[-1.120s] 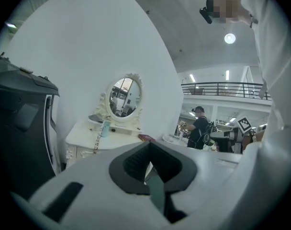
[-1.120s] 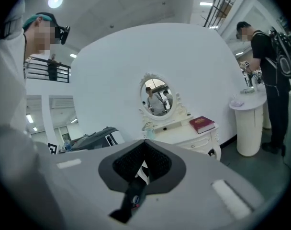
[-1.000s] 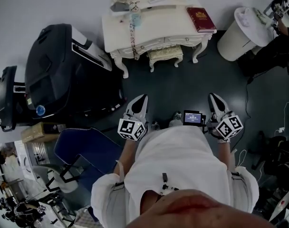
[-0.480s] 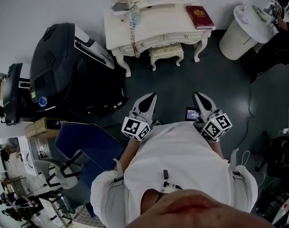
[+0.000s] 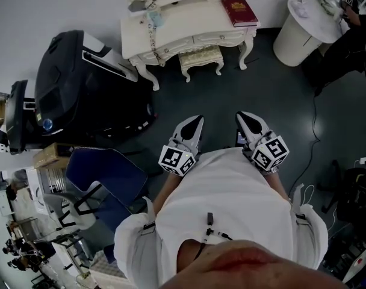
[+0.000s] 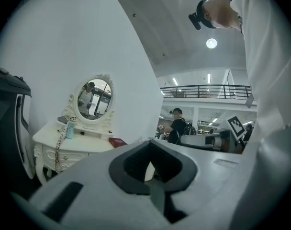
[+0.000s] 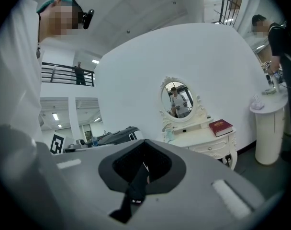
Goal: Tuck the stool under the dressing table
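Note:
The cream dressing table stands against the far wall, with an oval mirror on top. The small cream stool sits between its front legs, with its seat showing in front of the table's edge. My left gripper and right gripper are held side by side near my body, well short of the stool. Both point level toward the table, shut and with nothing in them. In both gripper views the gripper bodies hide the stool.
A red book lies on the table's right end. A large black machine fills the left side, with a blue chair in front of it. A white round pedestal stands right of the table, and a cable trails across the dark floor.
Both grippers have drawn closer together, the left shifting right. The table and stool now sit higher and further left in the head view. The small screen between the grippers is now mostly hidden.

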The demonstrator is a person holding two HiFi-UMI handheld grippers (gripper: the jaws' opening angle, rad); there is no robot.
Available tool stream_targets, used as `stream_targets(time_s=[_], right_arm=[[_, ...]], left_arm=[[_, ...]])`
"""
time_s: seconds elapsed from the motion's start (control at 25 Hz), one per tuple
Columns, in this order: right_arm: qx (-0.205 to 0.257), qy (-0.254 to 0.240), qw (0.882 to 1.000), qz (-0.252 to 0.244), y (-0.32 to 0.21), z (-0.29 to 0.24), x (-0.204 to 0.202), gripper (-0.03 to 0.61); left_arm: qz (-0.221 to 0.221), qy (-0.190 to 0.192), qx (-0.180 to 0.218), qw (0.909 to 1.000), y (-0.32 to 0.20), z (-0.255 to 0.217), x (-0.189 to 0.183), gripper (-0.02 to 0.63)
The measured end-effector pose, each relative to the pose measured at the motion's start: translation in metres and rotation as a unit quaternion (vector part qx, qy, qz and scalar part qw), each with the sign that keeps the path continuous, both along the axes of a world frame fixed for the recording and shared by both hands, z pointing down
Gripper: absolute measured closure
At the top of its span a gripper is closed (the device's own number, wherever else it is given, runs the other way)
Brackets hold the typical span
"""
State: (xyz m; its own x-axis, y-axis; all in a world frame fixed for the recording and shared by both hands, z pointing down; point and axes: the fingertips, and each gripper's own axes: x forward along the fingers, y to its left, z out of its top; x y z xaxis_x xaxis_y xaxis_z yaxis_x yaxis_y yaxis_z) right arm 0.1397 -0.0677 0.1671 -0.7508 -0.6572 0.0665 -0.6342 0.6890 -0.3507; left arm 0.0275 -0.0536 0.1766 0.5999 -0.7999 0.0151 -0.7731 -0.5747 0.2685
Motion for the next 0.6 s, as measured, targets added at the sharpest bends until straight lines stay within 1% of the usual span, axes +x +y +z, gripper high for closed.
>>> stream_targets(time_s=[0.32,0.4,0.6], right_arm=[[-0.005,0.004,1.0,-0.028,0.009,0.012,0.035,0.571],[-0.006,0.005,0.999,-0.033,0.012,0.015,0.039,0.571],[-0.013,0.003,0.999,-0.034,0.024,0.026,0.045,0.571]], left_arm=[[-0.011,-0.004,-0.007,0.9999,0.02,0.01,0.052,0.607],[-0.016,-0.004,-0.006,0.9999,0.023,0.012,0.057,0.607],[-0.033,-0.005,-0.011,0.9994,0.027,0.017,0.056,0.607]])
